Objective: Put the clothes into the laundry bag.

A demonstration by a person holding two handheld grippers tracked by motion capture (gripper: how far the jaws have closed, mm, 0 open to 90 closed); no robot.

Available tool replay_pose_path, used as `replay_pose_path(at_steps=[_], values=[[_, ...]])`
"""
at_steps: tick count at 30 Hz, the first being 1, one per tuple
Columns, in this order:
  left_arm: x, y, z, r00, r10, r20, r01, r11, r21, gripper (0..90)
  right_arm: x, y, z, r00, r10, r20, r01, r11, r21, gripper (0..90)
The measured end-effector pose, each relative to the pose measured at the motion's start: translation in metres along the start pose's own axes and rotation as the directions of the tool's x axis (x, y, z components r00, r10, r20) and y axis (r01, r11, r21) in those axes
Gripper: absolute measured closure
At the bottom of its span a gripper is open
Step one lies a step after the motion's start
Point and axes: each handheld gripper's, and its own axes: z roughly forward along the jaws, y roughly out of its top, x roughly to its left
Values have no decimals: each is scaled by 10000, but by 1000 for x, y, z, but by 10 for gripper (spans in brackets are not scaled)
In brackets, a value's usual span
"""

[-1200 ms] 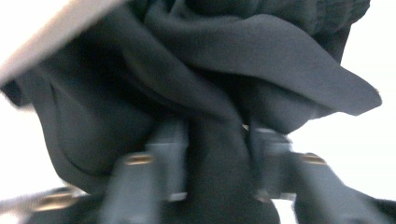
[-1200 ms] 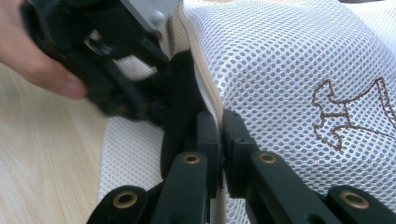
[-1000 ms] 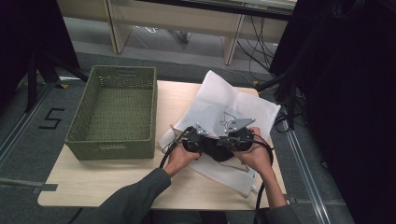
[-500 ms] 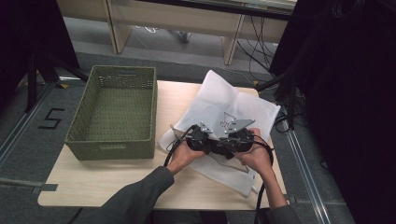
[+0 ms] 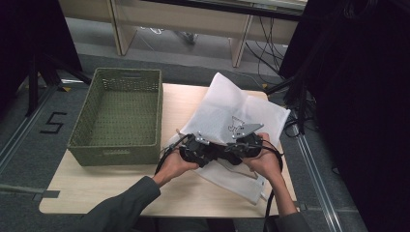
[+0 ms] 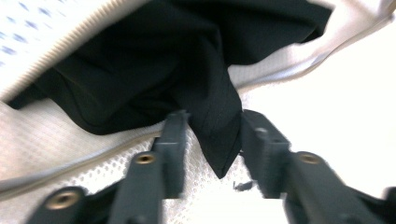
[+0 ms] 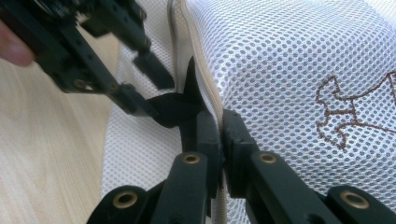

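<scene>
On table [image 5: 96,193], tools at mesh bag [image 5: 227,108], black cloth [image 6: 154,60]

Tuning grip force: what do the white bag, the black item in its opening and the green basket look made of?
White bag: soft synthetic mesh, matte; a grid of fine holes shows, with a beige zipper edge and brown stitched motif. Black item: thin woven cloth, matte; it folds and hangs to a limp point, fibre unclear. Green basket: looks like woven plastic or coated wicker, with an open lattice near the rim; can't tell which.
</scene>
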Motion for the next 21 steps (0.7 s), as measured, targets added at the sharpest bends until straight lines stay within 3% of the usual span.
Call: replay_pose_path(at_steps=[3, 5, 12, 16, 17, 21], values=[[0, 3, 12, 9999, -12, -146, 10, 9999, -135, 803, 0, 0, 0, 10000, -27, 15, 27, 10000, 32, 879], [0, 7, 20, 9996, -1, -299, -6, 9997, -243, 838, 1, 0, 0, 10000, -33, -14, 33, 10000, 32, 880], [1, 24, 42, 9947, -96, -1024, 31, 9980, -633, 860, 2, 0, 1, 10000, 36, -36, -36, 9999, 109, 880], [3, 33, 48, 9899, -402, -1363, 253, 9936, -1096, 861, 1, 0, 1, 9999, -45, -101, 46, 10000, 63, 880], [3, 36, 47, 9858, -533, -1593, 313, 9900, -1375, 861, 1, -1, 1, 10000, -58, -65, 59, 10000, 51, 880], [2, 36, 48, 9923, -355, -1188, 218, 9931, -1152, 839, 1, -1, 1, 9999, -29, -106, 29, 10000, 60, 880]])
